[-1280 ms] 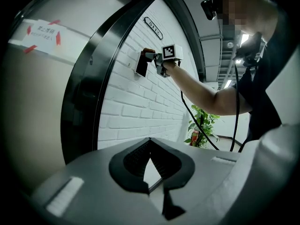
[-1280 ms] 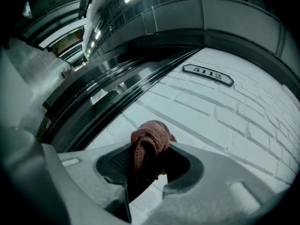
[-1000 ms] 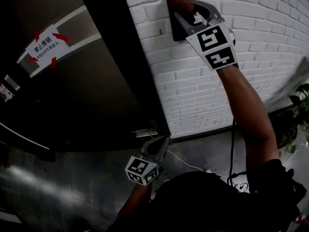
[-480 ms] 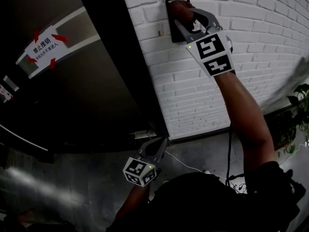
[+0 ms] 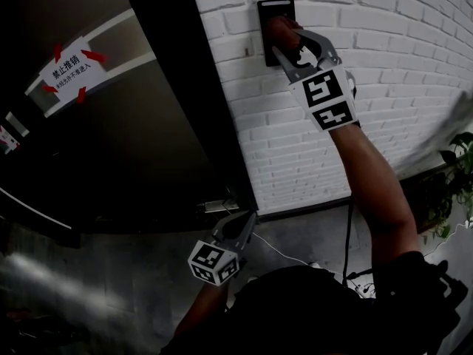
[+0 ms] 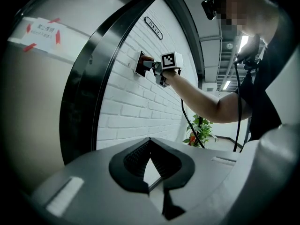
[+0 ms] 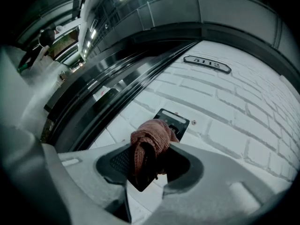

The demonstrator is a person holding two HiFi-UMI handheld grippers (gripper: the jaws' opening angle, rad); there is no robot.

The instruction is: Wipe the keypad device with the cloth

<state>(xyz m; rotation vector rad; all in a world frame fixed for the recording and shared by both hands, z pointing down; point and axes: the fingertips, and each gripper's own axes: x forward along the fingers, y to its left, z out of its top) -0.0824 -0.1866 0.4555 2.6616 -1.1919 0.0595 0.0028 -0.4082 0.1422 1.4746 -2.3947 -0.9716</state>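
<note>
So the setting: a white-painted brick wall (image 5: pixel 384 43) is seen next to a dark door frame (image 5: pixel 192 102). A dark door (image 5: pixel 126 146) sits left of that, with a white sign (image 5: pixel 70 69) taped on at the corners with red tape. Grey floor (image 5: pixel 295 231) is visible at the foot of the wall, a cable (image 5: pixel 347 228) is draped down by the person's arm, and a leafy plant (image 5: pixel 462 161) is tucked off to the right. In the right gripper view a small dark number plate (image 7: pixel 207 63) is mounted higher up on the bricks.

The keypad device (image 5: pixel 275 7) is fixed flat to the wall just beside the door frame. It's a black rectangle. Its long axis is run up and down the wall, and its face is turned straight out into the room.

A reddish-brown cloth (image 7: pixel 150 139) is pinched in the right gripper (image 5: pixel 284 43), bunched into a wad, and is pressed against the lower part of the keypad. The upper part is left showing.

The left gripper (image 5: pixel 247 220) is held low, well apart from the keypad. Its jaws are drawn together at the tips and nothing is held between them.
</note>
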